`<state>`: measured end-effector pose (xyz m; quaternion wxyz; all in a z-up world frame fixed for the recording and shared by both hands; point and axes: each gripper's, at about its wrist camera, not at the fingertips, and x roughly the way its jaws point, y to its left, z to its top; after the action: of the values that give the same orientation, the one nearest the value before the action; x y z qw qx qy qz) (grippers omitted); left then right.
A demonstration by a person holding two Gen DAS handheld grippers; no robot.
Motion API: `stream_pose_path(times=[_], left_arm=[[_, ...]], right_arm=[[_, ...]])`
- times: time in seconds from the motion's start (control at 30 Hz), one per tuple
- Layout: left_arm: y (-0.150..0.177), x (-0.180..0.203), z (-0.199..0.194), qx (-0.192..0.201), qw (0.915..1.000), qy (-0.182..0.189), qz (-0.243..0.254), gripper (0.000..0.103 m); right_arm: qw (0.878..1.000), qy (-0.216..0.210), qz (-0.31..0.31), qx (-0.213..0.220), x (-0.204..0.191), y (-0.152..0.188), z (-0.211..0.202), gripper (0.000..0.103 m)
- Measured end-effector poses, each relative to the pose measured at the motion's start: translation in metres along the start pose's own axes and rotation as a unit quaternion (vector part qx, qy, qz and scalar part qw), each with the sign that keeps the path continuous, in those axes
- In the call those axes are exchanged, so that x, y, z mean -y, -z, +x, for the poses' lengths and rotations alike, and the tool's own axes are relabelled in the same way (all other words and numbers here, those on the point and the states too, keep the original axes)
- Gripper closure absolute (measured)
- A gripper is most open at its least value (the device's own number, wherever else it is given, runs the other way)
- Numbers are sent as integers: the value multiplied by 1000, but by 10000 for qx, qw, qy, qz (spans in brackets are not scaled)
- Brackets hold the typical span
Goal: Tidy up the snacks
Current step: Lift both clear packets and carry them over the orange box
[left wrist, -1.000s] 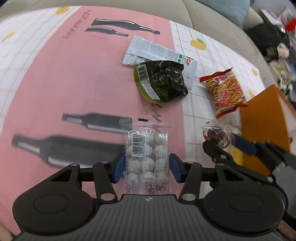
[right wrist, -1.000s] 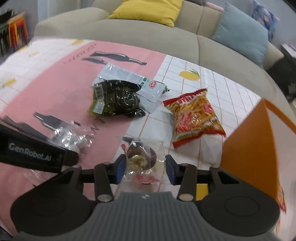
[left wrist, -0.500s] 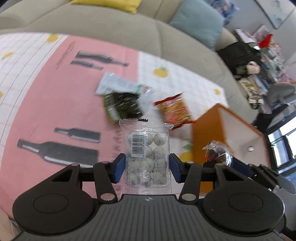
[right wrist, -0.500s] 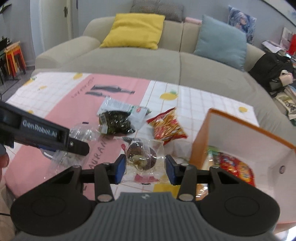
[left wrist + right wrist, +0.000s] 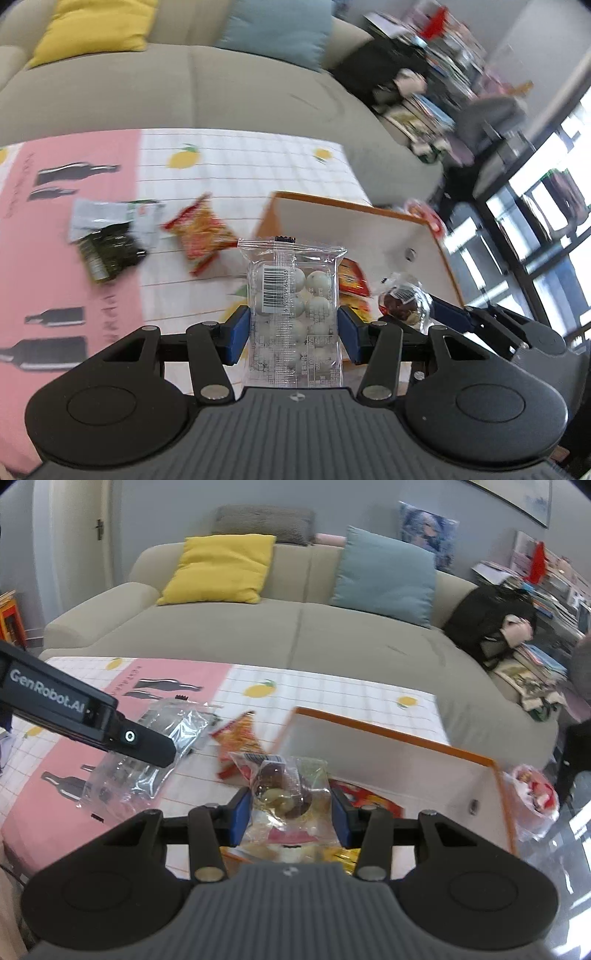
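Note:
My left gripper (image 5: 293, 330) is shut on a clear packet of white balls (image 5: 293, 306) and holds it in the air before the orange-rimmed box (image 5: 354, 214). My right gripper (image 5: 291, 814) is shut on a clear packet with a brown round snack (image 5: 284, 794), above the near side of the box (image 5: 388, 734). That packet also shows in the left wrist view (image 5: 400, 301). The left gripper's body (image 5: 74, 720) and its packet (image 5: 125, 775) show at the left of the right wrist view. Red snack bags (image 5: 365, 797) lie inside the box.
On the pink and white tablecloth (image 5: 221, 173) lie a red chip bag (image 5: 201, 232), a dark green packet (image 5: 109, 254) and a silver packet (image 5: 103, 214). A beige sofa (image 5: 295, 627) with cushions stands behind. A plastic bag (image 5: 535, 797) sits right of the box.
Both grippers have risen and swung right with their packets, from low over the tablecloth to beside and above the box. Both packets stay gripped.

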<state>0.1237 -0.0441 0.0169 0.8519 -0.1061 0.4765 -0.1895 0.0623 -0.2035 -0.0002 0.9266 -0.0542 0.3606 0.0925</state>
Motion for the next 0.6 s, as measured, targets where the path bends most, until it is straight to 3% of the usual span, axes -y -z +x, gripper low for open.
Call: stream_pose_path(times=[0.3, 0.47, 0.6], left_arm=[[-20, 75, 56, -522, 9952, 352, 755, 45], [-29, 89, 92, -912, 9910, 507, 841, 45], [-27, 94, 123, -1141, 9881, 409, 946, 45]], right_arm=[[9976, 309, 441, -446, 79, 6, 13, 58], [9930, 331, 648, -927, 113, 12, 36, 58], [9875, 225, 762, -1363, 129, 18, 59, 58]])
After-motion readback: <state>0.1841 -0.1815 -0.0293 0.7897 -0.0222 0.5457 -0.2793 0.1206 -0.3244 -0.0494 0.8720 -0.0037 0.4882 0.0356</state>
